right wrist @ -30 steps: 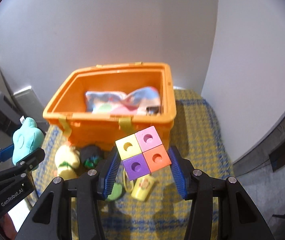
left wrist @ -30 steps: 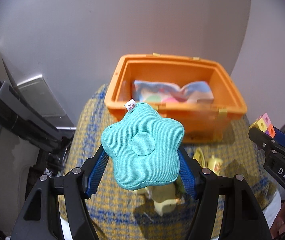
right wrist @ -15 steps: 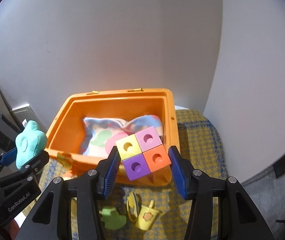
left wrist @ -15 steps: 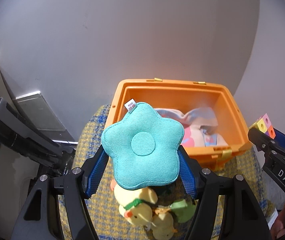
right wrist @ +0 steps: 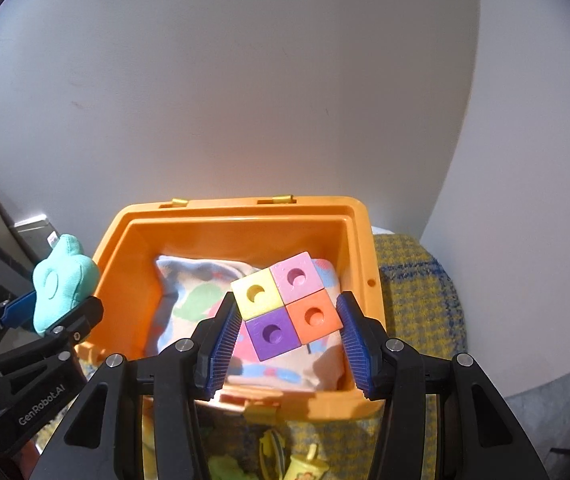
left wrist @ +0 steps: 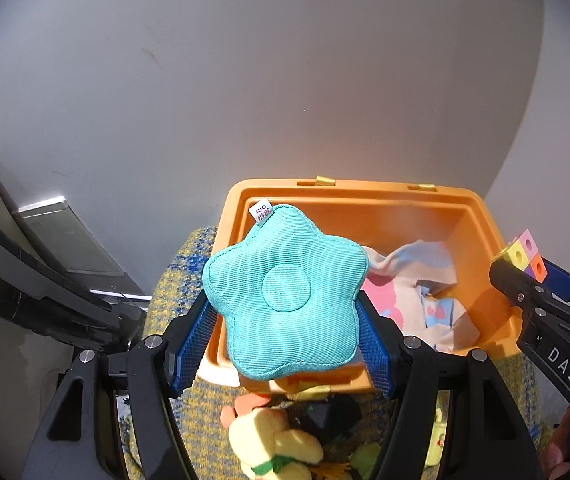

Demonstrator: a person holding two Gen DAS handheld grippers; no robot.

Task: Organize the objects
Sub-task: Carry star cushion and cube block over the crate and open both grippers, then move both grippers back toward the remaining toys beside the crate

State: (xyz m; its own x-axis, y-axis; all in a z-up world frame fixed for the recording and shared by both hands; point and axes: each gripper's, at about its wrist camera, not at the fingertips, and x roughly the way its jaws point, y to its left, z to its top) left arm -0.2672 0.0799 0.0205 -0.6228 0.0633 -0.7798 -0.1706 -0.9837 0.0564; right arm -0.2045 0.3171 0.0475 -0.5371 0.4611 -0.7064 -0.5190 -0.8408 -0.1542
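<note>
Left gripper point(left wrist: 285, 344) clamps soft teal star-shaped fabric cushion point(left wrist: 285, 296), squashy, light; right gripper point(right wrist: 287, 342) pinches rigid four-colour block cube point(right wrist: 287, 306) by flat sides above orange plastic bin point(right wrist: 359, 264)

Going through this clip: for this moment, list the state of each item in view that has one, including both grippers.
Left gripper: shut on the teal star cushion, held above the bin's left edge.
Right gripper: shut on the four-colour block, held above the bin.
Orange bin: open, no lid on, patterned cloth crumpled inside.
Yellow plush duck: lying on the checked blanket in front of the bin, not yet stowed.
</note>
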